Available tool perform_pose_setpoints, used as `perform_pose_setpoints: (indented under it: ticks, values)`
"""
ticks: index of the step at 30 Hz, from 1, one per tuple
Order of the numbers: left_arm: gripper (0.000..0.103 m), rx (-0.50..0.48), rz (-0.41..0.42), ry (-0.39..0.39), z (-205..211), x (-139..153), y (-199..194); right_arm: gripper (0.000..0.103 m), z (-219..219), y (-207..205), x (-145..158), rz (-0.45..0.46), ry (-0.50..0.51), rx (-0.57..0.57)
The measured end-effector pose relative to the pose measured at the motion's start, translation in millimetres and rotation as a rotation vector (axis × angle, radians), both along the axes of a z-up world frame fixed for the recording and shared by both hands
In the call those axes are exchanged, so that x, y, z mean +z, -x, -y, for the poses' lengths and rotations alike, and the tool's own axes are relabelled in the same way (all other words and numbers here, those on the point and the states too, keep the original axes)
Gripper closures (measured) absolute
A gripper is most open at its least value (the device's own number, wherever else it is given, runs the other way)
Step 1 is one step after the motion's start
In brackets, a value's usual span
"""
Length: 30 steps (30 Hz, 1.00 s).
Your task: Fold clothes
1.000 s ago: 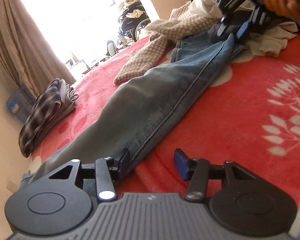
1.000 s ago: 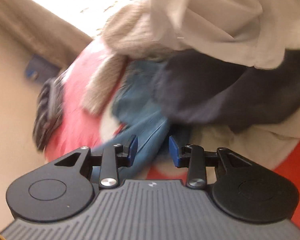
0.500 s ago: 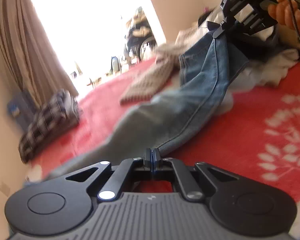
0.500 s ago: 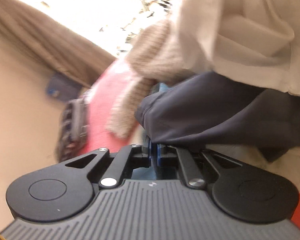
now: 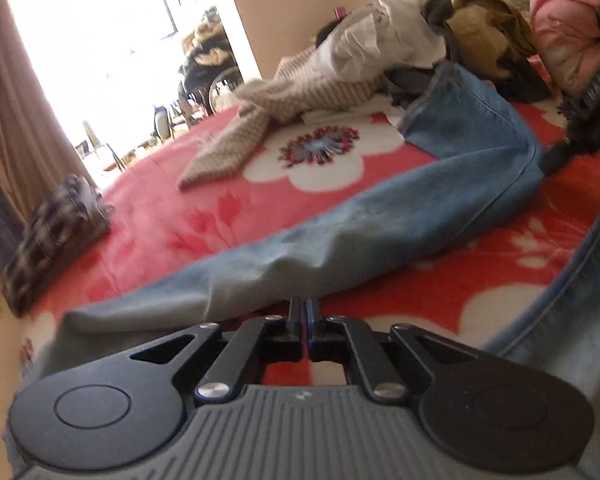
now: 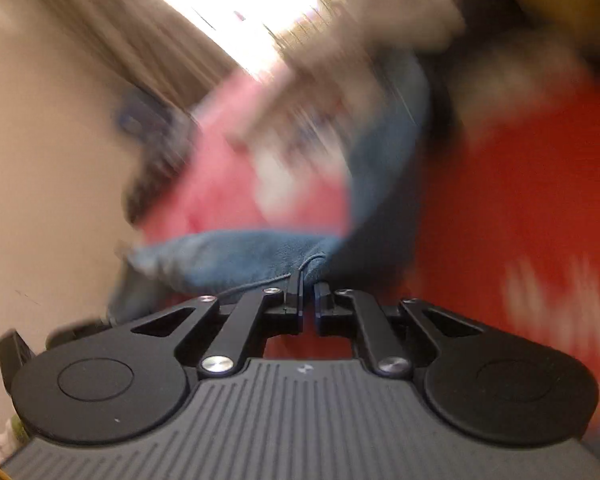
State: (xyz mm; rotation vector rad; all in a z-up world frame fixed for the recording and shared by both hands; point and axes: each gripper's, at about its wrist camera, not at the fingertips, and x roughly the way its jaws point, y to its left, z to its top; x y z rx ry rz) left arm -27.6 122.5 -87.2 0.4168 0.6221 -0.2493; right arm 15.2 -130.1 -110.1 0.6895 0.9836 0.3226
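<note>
A pair of blue jeans (image 5: 380,224) lies stretched across the red floral blanket (image 5: 204,216). My left gripper (image 5: 305,312) is shut on the near edge of the jeans, low over the bed. My right gripper (image 6: 307,292) is shut on another part of the jeans (image 6: 252,256), and it shows at the right edge of the left wrist view (image 5: 580,128), holding the far end of the jeans. The right wrist view is heavily blurred.
A heap of unfolded clothes (image 5: 400,48) lies at the far side of the bed, with a beige knit sweater (image 5: 260,120) trailing out. A folded plaid garment (image 5: 52,236) sits at the left edge. A bright window and curtain (image 5: 12,112) are on the left.
Both grippers closed on the jeans. The right gripper has pulled its end out of the clothes heap and swung it right, spreading the jeans across the blanket.
</note>
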Motion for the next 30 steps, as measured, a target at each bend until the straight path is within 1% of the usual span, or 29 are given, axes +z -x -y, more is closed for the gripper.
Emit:
perform_pose_setpoints:
  ticks: [1,2,3,4,6,8,9,10,12,13,17,18,19,20,21,22,23,24,26,28,30]
  values:
    - [0.090,-0.002,-0.011,0.001,1.1,-1.1,-0.1,0.096,8.0,4.9,-8.2,-0.043,-0.021,-0.029]
    - [0.086,-0.003,-0.023,0.001,2.3,-2.2,-0.2,0.096,17.4,9.0,-9.3,-0.051,-0.044,-0.057]
    - [0.084,-0.005,-0.034,0.002,3.4,-3.3,-0.4,0.096,27.3,12.9,-8.6,-0.050,-0.069,-0.084]
    - [0.082,-0.006,-0.046,0.002,4.6,-4.4,-0.5,0.096,36.8,14.0,-3.1,-0.033,-0.067,-0.109]
    - [0.081,-0.009,-0.053,0.006,8.3,-3.4,0.5,0.094,55.0,12.4,11.8,0.017,-0.044,-0.156]
    - [0.077,-0.010,-0.050,0.007,12.3,-2.0,-1.1,0.084,65.4,1.3,26.1,0.066,0.002,-0.192]
    - [0.076,-0.008,-0.046,0.006,14.7,-1.4,-1.2,0.069,67.9,-7.6,33.1,0.091,0.032,-0.206]
    - [0.075,-0.007,-0.047,0.006,16.2,-2.0,-1.6,0.052,67.4,-18.1,33.8,0.094,0.047,-0.210]
    - [0.075,0.000,-0.061,0.009,18.9,-4.1,-4.1,0.041,64.7,-40.2,31.3,0.086,0.069,-0.214]
    - [0.075,0.007,-0.074,0.010,19.8,-5.9,-5.6,0.039,63.3,-51.2,30.0,0.082,0.080,-0.216]
    - [0.075,0.025,-0.117,0.013,22.6,-10.7,-9.4,0.039,57.7,-95.4,25.0,0.067,0.125,-0.223]
    - [0.075,0.024,-0.116,0.011,23.4,-10.6,-8.8,0.040,54.3,-101.5,22.8,0.061,0.134,-0.223]
    - [0.075,0.023,-0.116,0.009,24.3,-10.6,-8.2,0.052,50.4,-106.1,20.2,0.054,0.143,-0.224]
    - [0.075,0.022,-0.115,0.007,25.1,-10.6,-7.6,0.065,46.4,-110.6,17.6,0.047,0.152,-0.224]
    - [0.075,0.021,-0.115,0.005,25.9,-10.6,-7.0,0.094,41.9,-112.0,18.4,0.050,0.173,-0.215]
    - [0.074,0.020,-0.114,0.006,26.2,-10.7,-6.7,0.096,36.6,-110.3,23.1,0.070,0.192,-0.209]
    - [0.074,0.018,-0.116,0.010,26.5,-10.9,-7.1,0.097,32.9,-105.1,31.1,0.114,0.205,-0.207]
    - [0.074,0.017,-0.117,0.013,26.8,-11.2,-7.6,0.099,29.8,-99.0,39.7,0.164,0.215,-0.206]
    - [0.074,0.015,-0.118,0.017,27.6,-12.6,-10.5,0.100,19.2,-91.5,59.5,0.272,0.242,-0.172]
    - [0.074,0.016,-0.117,0.019,28.5,-13.9,-14.2,0.101,8.2,-82.5,88.8,0.435,0.227,-0.115]
    - [0.074,0.026,-0.121,0.036,27.6,-13.5,-17.4,0.101,5.1,-67.7,124.2,0.637,0.212,-0.072]
